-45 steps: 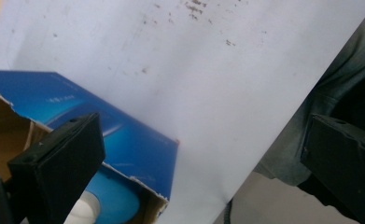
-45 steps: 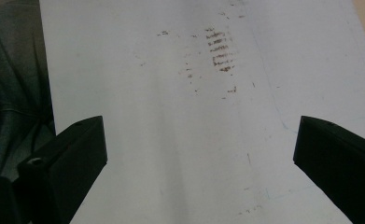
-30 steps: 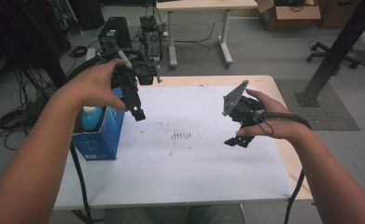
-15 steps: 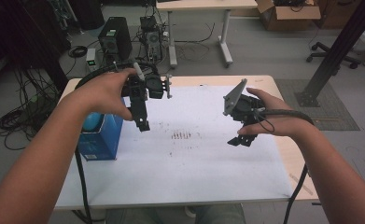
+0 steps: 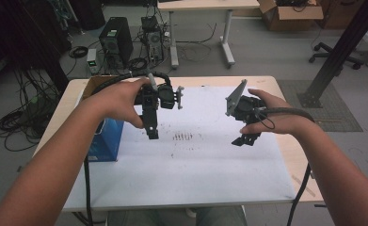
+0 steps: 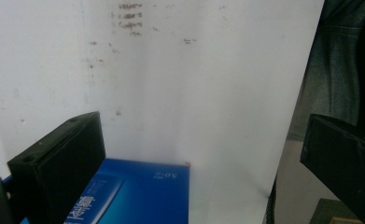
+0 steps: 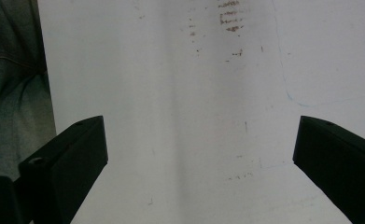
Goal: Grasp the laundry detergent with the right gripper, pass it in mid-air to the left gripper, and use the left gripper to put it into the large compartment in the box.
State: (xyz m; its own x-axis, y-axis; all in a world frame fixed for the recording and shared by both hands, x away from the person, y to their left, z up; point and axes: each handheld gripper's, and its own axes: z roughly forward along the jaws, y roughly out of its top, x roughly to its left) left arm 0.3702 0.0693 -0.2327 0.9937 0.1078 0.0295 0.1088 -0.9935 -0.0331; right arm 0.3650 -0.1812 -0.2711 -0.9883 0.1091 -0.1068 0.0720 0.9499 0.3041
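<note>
High view: the left gripper (image 5: 152, 134) hangs above the white sheet (image 5: 196, 160) covering the worktop (image 5: 290, 155), and the blue box (image 5: 107, 141) stands just beside it on its outer side, at the sheet's edge. The right gripper (image 5: 246, 140) is held well apart from it, above the sheet's other half, with a patch of dark smudges (image 5: 184, 137) lying between the two. Left gripper view shows its fingers (image 6: 63, 158) spread wide and empty; the blue box (image 6: 138, 196) lies below and between them, untouched. Right gripper view shows those fingers (image 7: 68, 158) likewise spread wide, with bare sheet (image 7: 185, 116) between them.
</note>
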